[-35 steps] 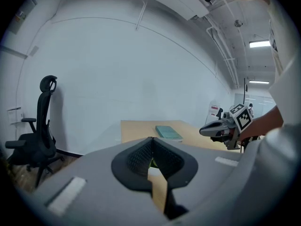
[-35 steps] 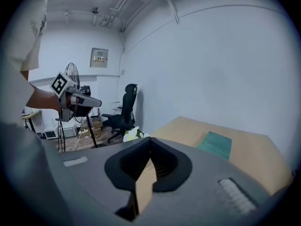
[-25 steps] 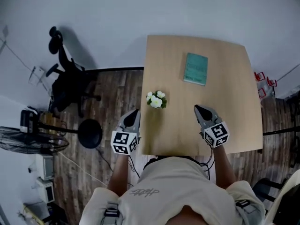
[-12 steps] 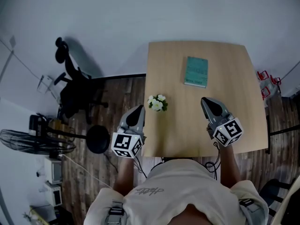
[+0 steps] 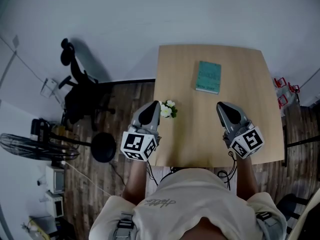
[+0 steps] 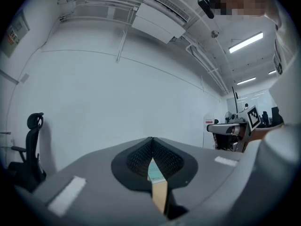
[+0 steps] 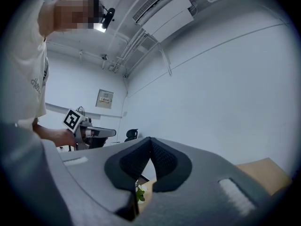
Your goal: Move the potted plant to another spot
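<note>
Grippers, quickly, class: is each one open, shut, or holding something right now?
Left grey gripper: shut, holding nothing.
Right grey gripper: shut, holding nothing.

The light wooden table (image 5: 245, 99) carries a teal book (image 5: 208, 77) and, near its left edge, a potted plant (image 5: 168, 109).

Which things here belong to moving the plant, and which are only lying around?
For the job: potted plant; left gripper and right gripper, both shut and empty; table.

Lying about: teal book, office chair, fan.
</note>
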